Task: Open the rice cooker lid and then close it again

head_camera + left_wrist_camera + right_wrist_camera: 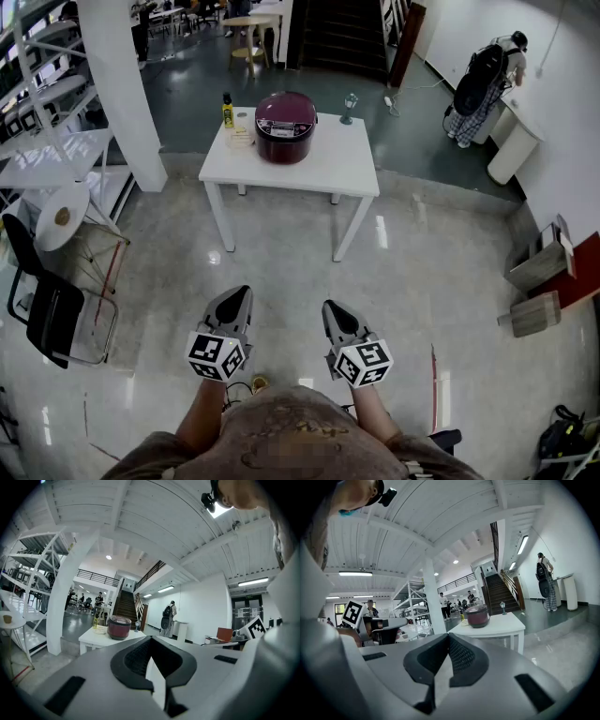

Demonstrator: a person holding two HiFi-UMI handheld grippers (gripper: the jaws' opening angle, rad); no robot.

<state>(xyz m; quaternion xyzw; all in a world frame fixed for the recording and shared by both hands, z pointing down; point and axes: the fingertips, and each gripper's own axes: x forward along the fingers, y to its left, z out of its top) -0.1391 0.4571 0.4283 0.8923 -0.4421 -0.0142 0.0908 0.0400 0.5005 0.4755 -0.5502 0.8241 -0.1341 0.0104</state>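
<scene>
Now the cooker (286, 127) sits on the white table (323, 173), near its back edge. It is round and dark red, and its lid (286, 112) is down. Just to its left stands a small bottle (227, 111) with a yellow label. Something pale and flat lies by the bottle, but it is too small to tell what it is. To the right of the cooker, apart from it, stands a small glass thing (349, 106).

The table stands on a shiny floor (281, 253). Both grippers are low and close to the person holding them, well apart from the table, and they point toward it. The left gripper (239, 292) has its jaws pressed together with nothing between them. The right gripper (333, 307) is the same, jaws together and empty. The two are side by side, not touching.

A thick white pillar (122, 84) stands to the left of the table. Farther left are a small round table (61, 216) and a black chair (52, 314). Dark stairs (337, 33) go up behind the table. Far off on the right, another person (483, 80) with a backpack stands at a white counter.
</scene>
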